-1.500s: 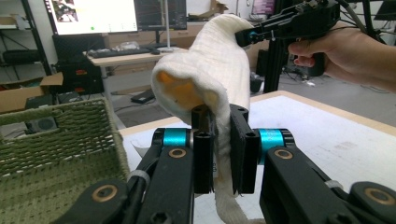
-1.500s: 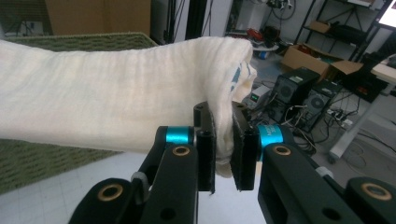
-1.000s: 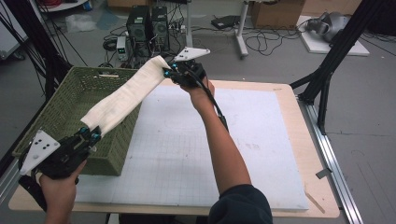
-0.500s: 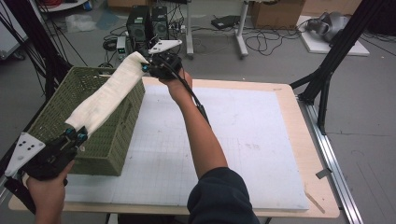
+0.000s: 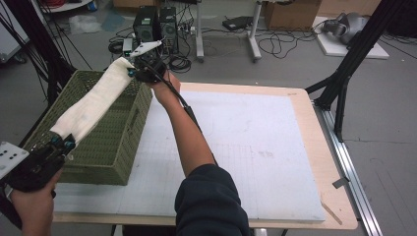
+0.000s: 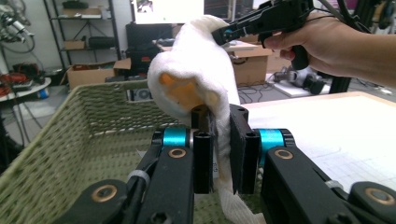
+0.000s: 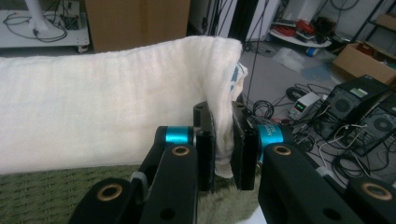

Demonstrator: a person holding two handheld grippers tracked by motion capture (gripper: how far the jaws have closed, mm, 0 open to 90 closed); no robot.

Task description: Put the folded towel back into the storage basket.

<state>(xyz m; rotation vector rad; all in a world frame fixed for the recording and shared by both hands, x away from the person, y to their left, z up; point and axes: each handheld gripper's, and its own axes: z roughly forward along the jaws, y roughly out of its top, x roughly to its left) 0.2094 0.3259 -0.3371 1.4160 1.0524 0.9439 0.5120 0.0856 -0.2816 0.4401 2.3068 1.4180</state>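
Cream-white terry cloth towel (image 5: 91, 105) hangs stretched above the olive woven plastic basket (image 5: 105, 147), each end clenched in a tool, left tool (image 5: 58, 145) near, right tool (image 5: 134, 73) far. We should lower both ends together, keeping tension, releasing once it sits inside the rim.

Black tongs (image 6: 223, 154) with cyan joints; dark sleeve (image 5: 209, 201).
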